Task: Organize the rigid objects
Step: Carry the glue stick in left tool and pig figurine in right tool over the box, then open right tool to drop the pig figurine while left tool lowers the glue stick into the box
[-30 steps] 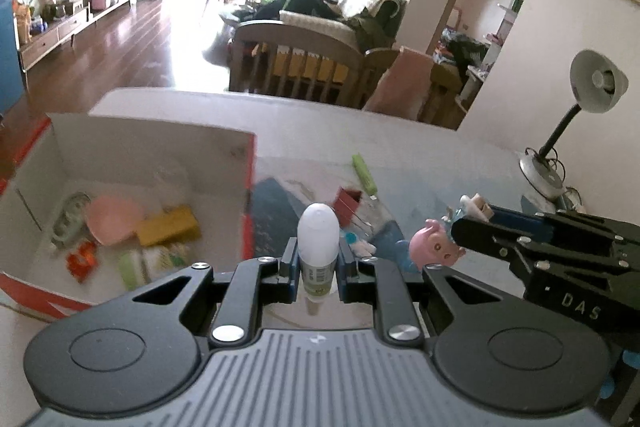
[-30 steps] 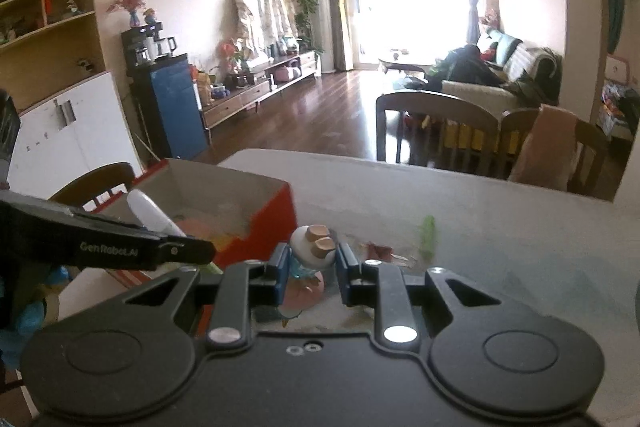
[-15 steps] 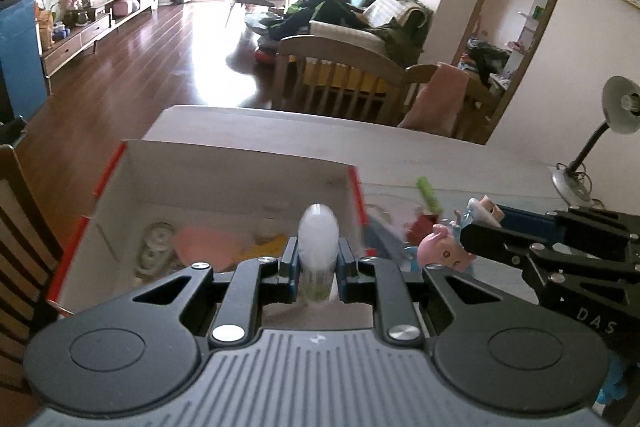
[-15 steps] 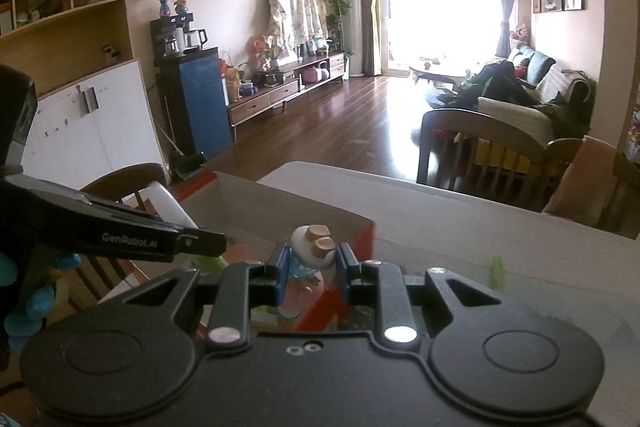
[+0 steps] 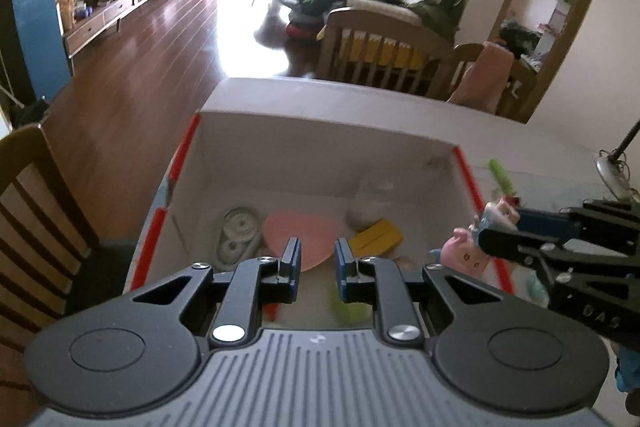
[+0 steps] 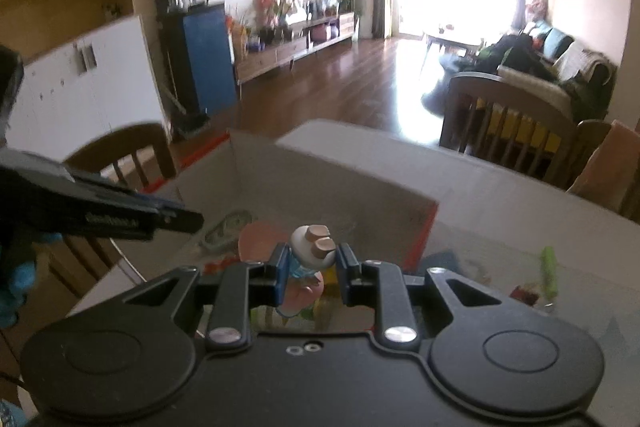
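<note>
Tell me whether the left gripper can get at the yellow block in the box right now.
Probably yes. The left gripper is empty and hangs over the open-topped box, and the yellow block lies uncovered just beyond its fingertips, beside the pink dish; nothing stands between them.

The box [image 5: 416, 151] is pale grey-white inside, with bright red strips along its top edges. In it lie a salmon-pink dish [image 5: 304, 235], a yellow block [image 5: 376, 237] and a grey-green tape dispenser [image 5: 236, 233]. The left gripper [image 5: 316, 263] is black with blue pads, on a grey ribbed body. The right gripper [image 6: 310, 265] is black too, also with blue pads; between its jaws is a pig figure [image 6: 310, 247] with a pink head, pale blue dress and tan feet. A lime-green stick [image 6: 548, 269] lies on the light grey tabletop [image 6: 500, 211]. The chairs [image 5: 32, 211] are brown wood, the floor [image 5: 152, 67] glossy reddish-brown, and the cabinet [image 6: 204, 55] deep blue.
</note>
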The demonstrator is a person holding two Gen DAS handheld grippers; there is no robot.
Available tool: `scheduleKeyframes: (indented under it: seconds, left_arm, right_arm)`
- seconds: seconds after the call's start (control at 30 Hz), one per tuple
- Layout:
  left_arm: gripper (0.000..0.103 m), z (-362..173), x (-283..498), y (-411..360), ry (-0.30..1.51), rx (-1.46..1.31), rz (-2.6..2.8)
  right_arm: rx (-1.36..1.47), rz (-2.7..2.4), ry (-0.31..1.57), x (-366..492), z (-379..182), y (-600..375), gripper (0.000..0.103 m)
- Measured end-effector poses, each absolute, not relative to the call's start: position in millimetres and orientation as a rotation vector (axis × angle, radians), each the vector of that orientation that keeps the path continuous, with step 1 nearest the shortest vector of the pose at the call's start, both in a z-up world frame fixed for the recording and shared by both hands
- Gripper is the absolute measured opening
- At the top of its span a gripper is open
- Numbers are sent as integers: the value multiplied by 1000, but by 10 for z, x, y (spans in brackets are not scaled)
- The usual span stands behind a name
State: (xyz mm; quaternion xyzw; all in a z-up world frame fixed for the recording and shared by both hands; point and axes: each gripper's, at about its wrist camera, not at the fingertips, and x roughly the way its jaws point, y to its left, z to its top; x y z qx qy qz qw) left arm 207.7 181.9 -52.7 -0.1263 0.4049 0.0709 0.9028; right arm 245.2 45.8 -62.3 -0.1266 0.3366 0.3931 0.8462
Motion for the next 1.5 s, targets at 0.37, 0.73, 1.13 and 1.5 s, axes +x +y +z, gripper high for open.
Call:
scheduleKeyframes:
  seconds: [0.37, 0.73, 1.13, 1.5]
  left_arm:
    - [17, -816, 2027, 2032, 897, -297, 134]
    - [17, -893, 2081, 2035, 919, -305, 116]
    - [17, -816, 2018, 1827, 911, -259, 85]
    - [18, -619, 1883, 1698, 873, -218, 81]
  right_arm:
    - [-311, 864, 867, 2411, -1018, 727, 24]
    - [-333, 858, 888, 2430, -1041, 761, 30]
    - [-279, 871, 842, 2325, -818, 610, 42]
    - [-218, 863, 773, 2193, -557, 393, 51]
